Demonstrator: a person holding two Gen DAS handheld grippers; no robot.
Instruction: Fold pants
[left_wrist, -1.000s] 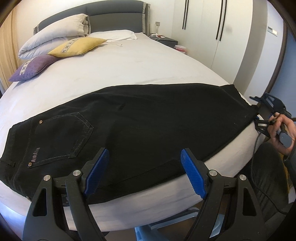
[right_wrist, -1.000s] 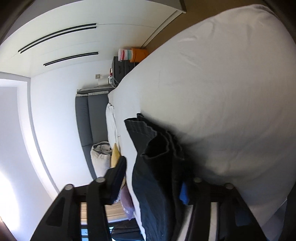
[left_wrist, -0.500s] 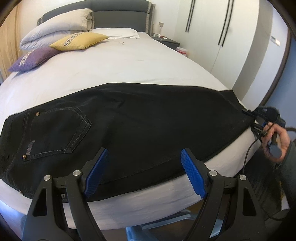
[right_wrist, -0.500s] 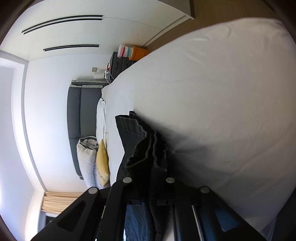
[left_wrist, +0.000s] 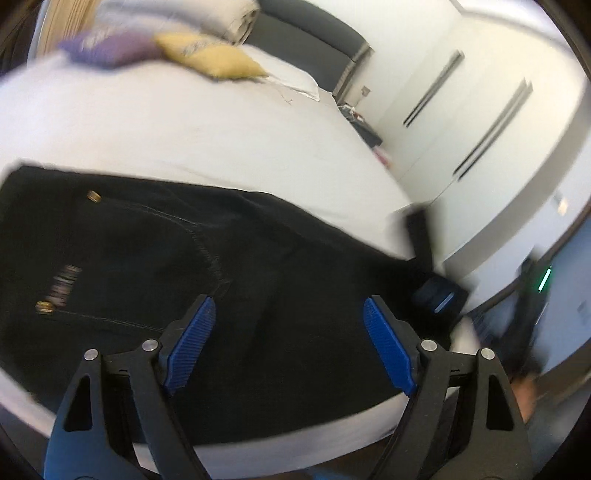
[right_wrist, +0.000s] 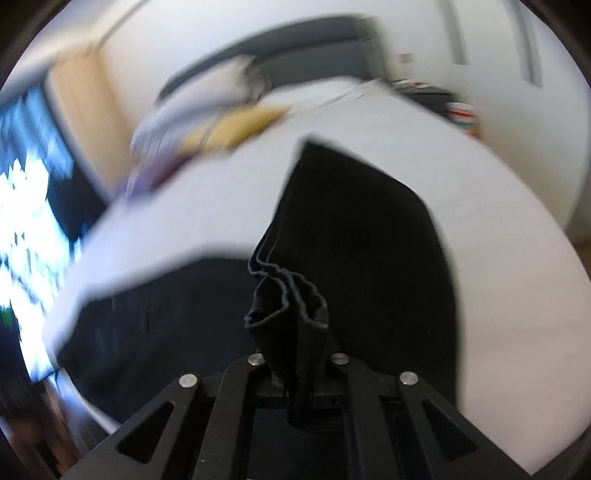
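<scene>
Black pants (left_wrist: 147, 258) lie across the near edge of the white bed (left_wrist: 184, 122), back pocket and rivets toward the left. My left gripper (left_wrist: 288, 301) hovers just above them beside the pocket seam. Its blue pads (left_wrist: 192, 332) stand wide apart and are opening, with nothing pinched between them. In the right wrist view my right gripper (right_wrist: 297, 354) is shut on the bunched leg hems (right_wrist: 288, 291). The leg end (right_wrist: 351, 240) is lifted off the sheet. The rest of the pants (right_wrist: 155, 317) stays flat to the left.
Yellow (left_wrist: 214, 61) and purple (left_wrist: 107, 50) cushions and white pillows sit by the grey headboard (left_wrist: 314, 37). White wardrobe doors (left_wrist: 480, 110) stand to the right of the bed. A nightstand (right_wrist: 432, 98) stands by the headboard. Both views are motion-blurred.
The right gripper shut on the leg hems, rolled upright and lifted them off the bed. The left gripper rolled and shifted along the pants toward the pocket.
</scene>
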